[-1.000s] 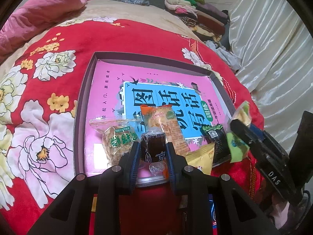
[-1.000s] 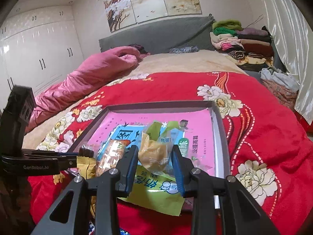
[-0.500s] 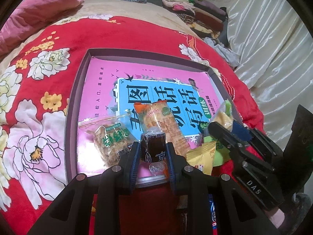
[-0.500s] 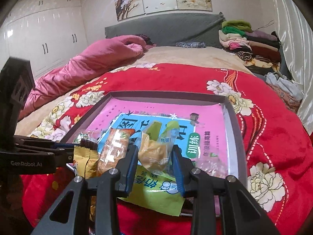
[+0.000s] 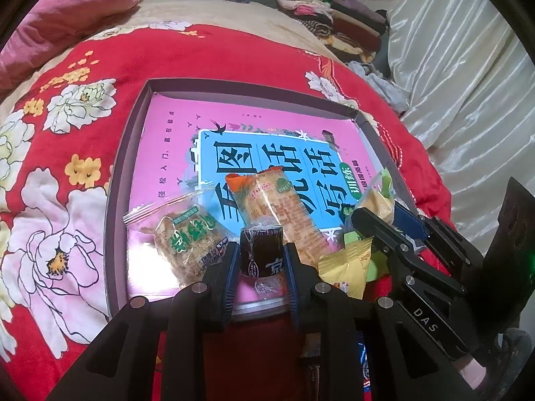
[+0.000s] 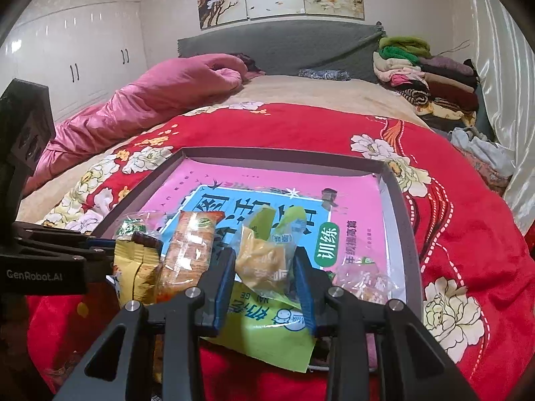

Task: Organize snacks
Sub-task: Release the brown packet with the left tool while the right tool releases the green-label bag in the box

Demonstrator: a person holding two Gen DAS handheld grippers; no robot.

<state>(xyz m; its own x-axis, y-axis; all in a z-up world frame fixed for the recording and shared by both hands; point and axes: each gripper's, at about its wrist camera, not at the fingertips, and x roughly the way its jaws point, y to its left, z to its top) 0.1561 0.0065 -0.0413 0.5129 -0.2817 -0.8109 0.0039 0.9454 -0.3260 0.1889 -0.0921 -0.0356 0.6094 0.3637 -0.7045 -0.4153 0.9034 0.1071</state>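
Between the fingers of the left gripper (image 5: 261, 260), a dark cylindrical snack (image 5: 261, 250) in clear wrap is sitting upright, the jaws clamping it on both sides at the near edge of the tray (image 5: 115, 180). Nearest the right wrist camera, the right gripper (image 6: 264, 264) is squeezing a clear packet holding a yellow cake (image 6: 264, 260), with a lime-green packet (image 6: 267, 330) lying under its jaws. Just beyond the left gripper, 3 more snacks are resting on the pink and blue book (image 5: 267, 153) that is lining the tray: a green-labelled pastry packet (image 5: 187, 237) to the left, a long orange cracker packet (image 5: 277, 210) in the middle and a yellow packet (image 5: 344, 267) to the right. Farther out, the red floral blanket (image 5: 207, 53) is spreading around the tray, and a stack of folded clothes (image 6: 424, 70) is sitting at the far end of the bed.
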